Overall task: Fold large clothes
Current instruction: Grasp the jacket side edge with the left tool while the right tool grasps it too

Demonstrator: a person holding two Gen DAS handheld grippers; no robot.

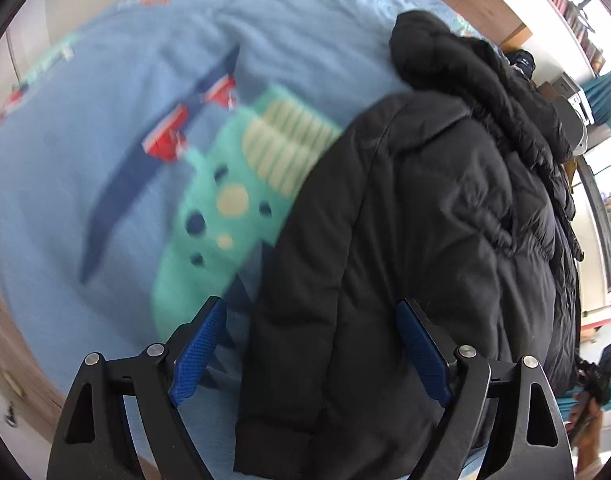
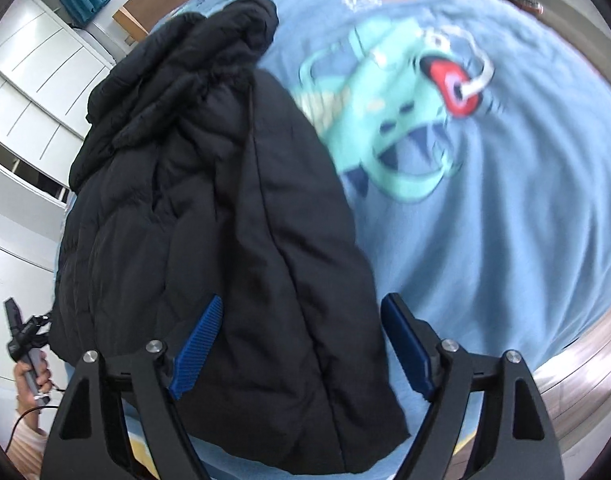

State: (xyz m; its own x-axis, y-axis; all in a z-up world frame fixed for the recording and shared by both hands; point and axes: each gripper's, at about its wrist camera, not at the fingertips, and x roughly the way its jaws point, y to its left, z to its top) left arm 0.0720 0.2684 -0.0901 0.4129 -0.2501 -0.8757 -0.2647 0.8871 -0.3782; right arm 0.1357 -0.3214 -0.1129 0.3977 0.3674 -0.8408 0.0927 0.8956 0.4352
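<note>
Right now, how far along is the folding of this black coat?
Done: the black puffer coat lies on the blue bedspread as a long narrow bundle, sides apparently folded in. In hand: nothing yet; the left gripper and right gripper hang open over its near end, pads apart. Left: folding it lengthwise toward the hood.

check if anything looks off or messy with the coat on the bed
Nothing damaged or spilled. The black puffer coat lies lengthwise on the blue dinosaur bedspread, but its far end is bunched in a rumpled heap rather than spread flat. Both the left gripper and right gripper are open above it.
</note>
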